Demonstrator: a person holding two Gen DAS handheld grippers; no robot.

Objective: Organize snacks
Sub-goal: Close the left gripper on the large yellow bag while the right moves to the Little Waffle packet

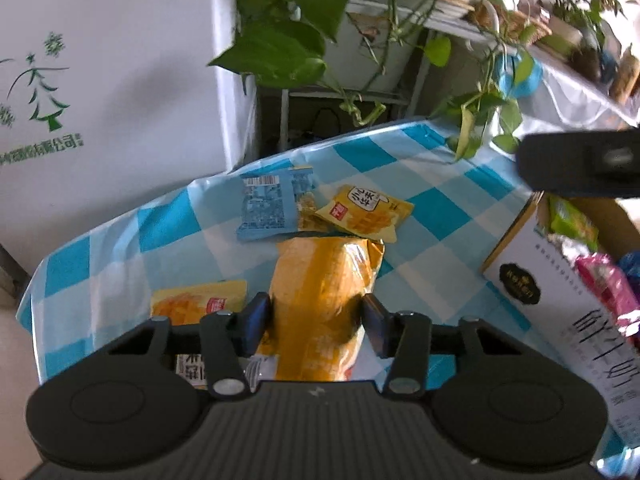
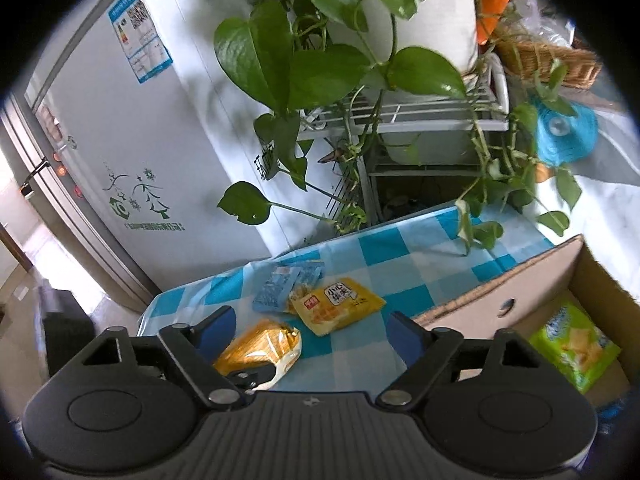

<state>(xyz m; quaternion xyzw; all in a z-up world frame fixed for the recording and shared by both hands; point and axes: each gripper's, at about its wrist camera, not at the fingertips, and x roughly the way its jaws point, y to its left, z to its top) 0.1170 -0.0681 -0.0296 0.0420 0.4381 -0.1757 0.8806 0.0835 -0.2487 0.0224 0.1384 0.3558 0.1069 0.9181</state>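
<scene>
In the left wrist view my left gripper (image 1: 316, 314) is shut on a large orange snack bag (image 1: 320, 280), its pads pressing into the bag's sides just above the blue-checked table (image 1: 440, 208). Beyond it lie a yellow packet (image 1: 366, 216) and a blue packet (image 1: 268, 208). A small yellow packet (image 1: 200, 304) lies left of the fingers. In the right wrist view my right gripper (image 2: 310, 332) stands open over the cloth with nothing between its pads. The orange bag (image 2: 260, 346) lies by its left finger. The yellow packet (image 2: 338, 304) and blue packet (image 2: 280, 286) are ahead.
A cardboard box (image 2: 500, 292) at the right holds a green packet (image 2: 572, 344); it appears as a white printed box (image 1: 532, 280) with pink and green packets. Trailing plant leaves (image 2: 320, 68) hang over the table's far edge. A white fridge (image 1: 100, 80) stands at the left.
</scene>
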